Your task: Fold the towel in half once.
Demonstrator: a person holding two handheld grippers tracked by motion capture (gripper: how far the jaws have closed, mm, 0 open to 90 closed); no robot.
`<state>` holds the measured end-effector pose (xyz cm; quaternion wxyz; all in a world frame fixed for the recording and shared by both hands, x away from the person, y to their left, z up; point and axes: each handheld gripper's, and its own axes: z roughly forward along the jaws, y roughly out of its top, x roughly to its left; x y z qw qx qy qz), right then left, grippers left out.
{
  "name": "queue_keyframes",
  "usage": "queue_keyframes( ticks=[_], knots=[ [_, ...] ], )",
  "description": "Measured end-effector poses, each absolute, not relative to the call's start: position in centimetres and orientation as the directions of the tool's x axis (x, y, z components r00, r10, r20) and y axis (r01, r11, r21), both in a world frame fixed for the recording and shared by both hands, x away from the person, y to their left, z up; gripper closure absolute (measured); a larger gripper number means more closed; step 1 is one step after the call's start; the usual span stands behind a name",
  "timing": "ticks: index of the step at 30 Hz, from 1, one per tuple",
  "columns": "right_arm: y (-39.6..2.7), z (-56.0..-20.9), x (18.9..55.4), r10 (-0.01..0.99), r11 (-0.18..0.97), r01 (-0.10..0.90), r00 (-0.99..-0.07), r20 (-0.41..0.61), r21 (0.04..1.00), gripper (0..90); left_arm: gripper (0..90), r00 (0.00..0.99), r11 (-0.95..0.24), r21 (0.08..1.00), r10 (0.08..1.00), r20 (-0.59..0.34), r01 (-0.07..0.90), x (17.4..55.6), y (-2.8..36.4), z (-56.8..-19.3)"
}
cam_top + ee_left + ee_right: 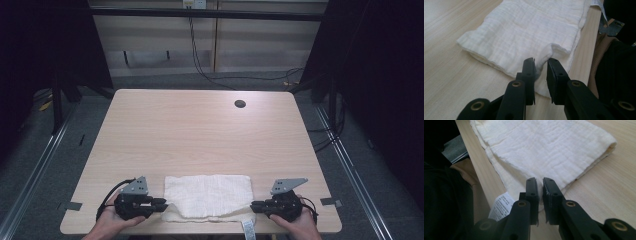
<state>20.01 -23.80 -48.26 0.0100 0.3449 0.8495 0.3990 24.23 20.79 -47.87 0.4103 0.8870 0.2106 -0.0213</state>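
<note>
High view: folded white towel flat on the wooden counter, close to the near edge, a thinner layer poking out under its front and a label hanging over the edge. Left gripper at the towel's left end, right gripper at its right end, each held low in a hand and pointing inward, tips at the cloth. Dark round hole far off near the counter's back right. Left gripper view: left gripper with jaws slightly spread, a narrow gap between them; a puckered corner of the towel rising just beyond the tips, cloth seen in the gap but pads not pressing on it; counter bare to one side, counter edge to the other. Right gripper view: right gripper with jaws parted by a thin slit, nothing pinched, tips over the towel's near end; thinner bottom layer trailing toward the counter edge, label lying just beside the jaws; counter bare on the far side of the fold.
</note>
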Motion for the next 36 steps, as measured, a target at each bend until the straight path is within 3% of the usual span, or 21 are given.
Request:
queue_keyframes(
  ticks=[7,15,17,20,30,34,36],
  knots=[
    [-24.0,-48.3,19.7,0.596,0.445,0.581,-0.76,0.259,0.682,78.5,75.0,0.91,-0.566,0.726,0.356,-0.213,0.392,23.6,21.3,-47.6],
    [-23.5,-47.4,18.6,0.61,0.43,0.56,-0.759,0.23,0.708,73.6,60.6,0.91,-0.562,0.727,0.352,-0.221,0.394,23.3,21.3,-46.6],
    [-23.2,-47.1,18.8,0.614,0.417,0.556,-0.756,0.228,0.719,72.6,52.0,0.892,-0.554,0.711,0.375,-0.252,0.433,24.0,21.0,-46.6],
    [-22.5,-47.0,19.4,0.616,0.4,0.555,-0.752,0.234,0.729,69.6,50.5,0.888,-0.553,0.706,0.381,-0.258,0.442,25.2,20.3,-46.9],
    [-17.5,-47.9,21.3,0.533,0.505,0.523,-0.815,0.229,0.687,57.3,54.8,0.853,-0.527,0.693,0.451,-0.263,0.492,30.7,18.7,-47.4],
    [-16.8,-48.6,21.1,0.533,0.523,0.519,-0.818,0.216,0.676,55.7,74.4,0.863,-0.537,0.697,0.439,-0.25,0.475,31.0,18.3,-48.4],
    [-17.1,-48.9,21.0,0.551,0.516,0.52,-0.81,0.201,0.68,55.1,75.4,0.859,-0.543,0.689,0.452,-0.242,0.48,31.0,18.2,-48.9]
  ],
)
